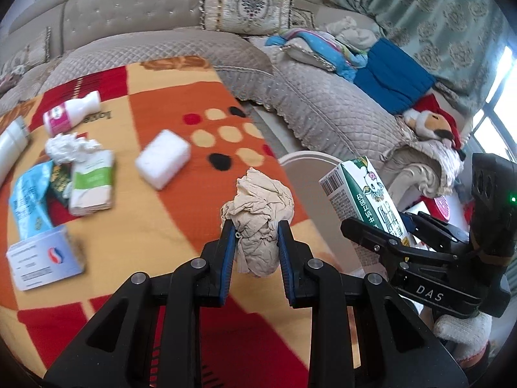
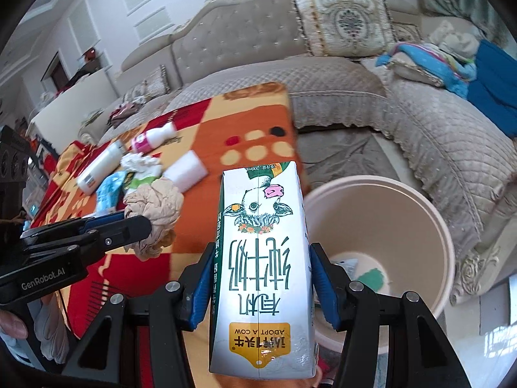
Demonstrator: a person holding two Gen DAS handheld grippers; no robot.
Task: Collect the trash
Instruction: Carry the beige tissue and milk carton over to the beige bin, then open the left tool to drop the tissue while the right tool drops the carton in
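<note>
My left gripper (image 1: 255,229) is shut on a crumpled beige paper wad (image 1: 258,213) and holds it above the table's right edge; the wad also shows in the right wrist view (image 2: 155,213). My right gripper (image 2: 260,255) is shut on a white and green milk carton (image 2: 261,258), held upside down beside the pale bin (image 2: 429,213). The carton also shows in the left wrist view (image 1: 365,194). The bin's rim (image 1: 307,156) lies just right of the table.
On the orange and red tablecloth (image 1: 181,103) lie a pink-labelled bottle (image 1: 69,113), a white bottle (image 1: 13,144), a white tissue wad (image 1: 69,147), a white block (image 1: 163,158), a green-labelled packet (image 1: 93,184), a blue wrapper (image 1: 27,200) and a white box (image 1: 43,258). A sofa (image 1: 323,103) curves behind.
</note>
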